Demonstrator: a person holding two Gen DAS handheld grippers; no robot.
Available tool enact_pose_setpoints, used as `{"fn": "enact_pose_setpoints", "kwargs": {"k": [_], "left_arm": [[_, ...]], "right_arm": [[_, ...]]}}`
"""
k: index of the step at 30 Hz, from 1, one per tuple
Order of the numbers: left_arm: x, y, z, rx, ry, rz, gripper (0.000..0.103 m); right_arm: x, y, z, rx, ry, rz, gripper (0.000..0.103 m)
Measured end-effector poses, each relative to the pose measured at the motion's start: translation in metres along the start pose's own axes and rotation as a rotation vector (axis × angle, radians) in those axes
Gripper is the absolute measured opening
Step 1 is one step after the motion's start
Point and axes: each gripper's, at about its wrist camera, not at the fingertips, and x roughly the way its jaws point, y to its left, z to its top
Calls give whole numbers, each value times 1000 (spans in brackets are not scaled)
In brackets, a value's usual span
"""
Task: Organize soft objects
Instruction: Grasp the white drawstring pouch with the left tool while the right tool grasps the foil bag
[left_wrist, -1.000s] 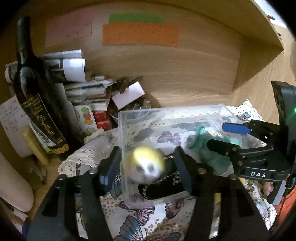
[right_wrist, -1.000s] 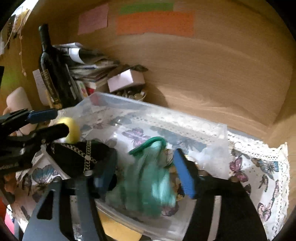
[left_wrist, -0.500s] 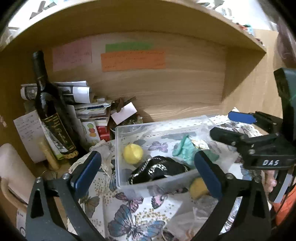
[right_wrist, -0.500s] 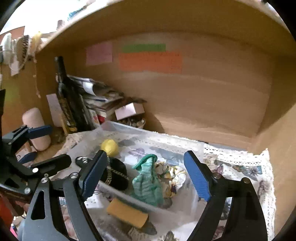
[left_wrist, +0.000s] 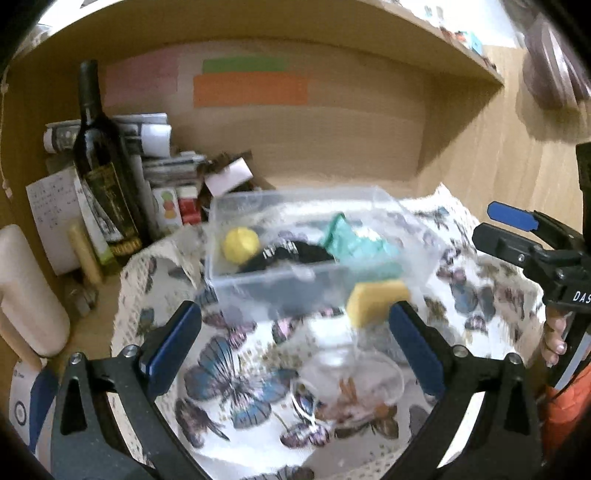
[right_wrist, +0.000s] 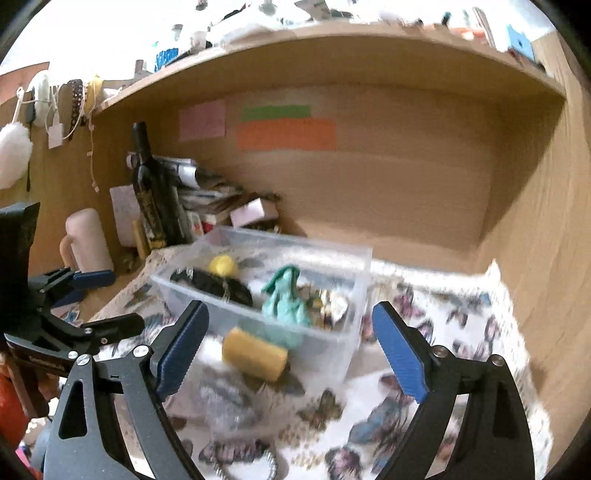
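Wooden alcove (right_wrist: 406, 192); "DAS"-marked right gripper (left_wrist: 517, 236).

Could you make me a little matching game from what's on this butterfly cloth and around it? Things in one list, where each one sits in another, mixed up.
Things:
1. yellow ball
2. yellow sponge
3. dark bottle
4. green cloth

Places:
A. on the butterfly cloth, just outside the clear box's near wall
B. inside the box, towards its right
C. upright by the stacked papers, left of the box
D. inside the box, at its left end

Pairs: 1-D, 2-A, 3-C, 4-B
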Motion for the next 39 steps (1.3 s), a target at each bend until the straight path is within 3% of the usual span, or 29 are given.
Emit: {"fn": "enact_pose_setpoints", "kwargs": {"k": [4,10,19,20,22,25,30,34,39], "left_arm": [[4,-12,-17,29,30,-8,103],[21,-26,-43,20,137,-62,103],[45,-23,-55,-37,200,-71,102],[45,-22,-56,-52,199,-85,99],[46,-20,-56,-74,196,-117,80],[45,-21,-56,-86,193,-164,65],[37,-27,-53,-47,151,-174,42],[29,-26,-48,-25,112,-168,35],[13,-20,-37,-21,44,-132,34]], "right_arm": [[10,2,-20,35,63,33,89],[40,12,-47,42,202,104,88],[56,14,-65,82,297,188,51],[56,14,-68,80,299,192,46],[52,15,-69,75,290,188,42],[45,15,-68,67,270,184,32],[30,12,-64,76,226,177,22],[16,7,-60,87,188,165,21],[-2,-2,-50,107,125,150,21]]}}
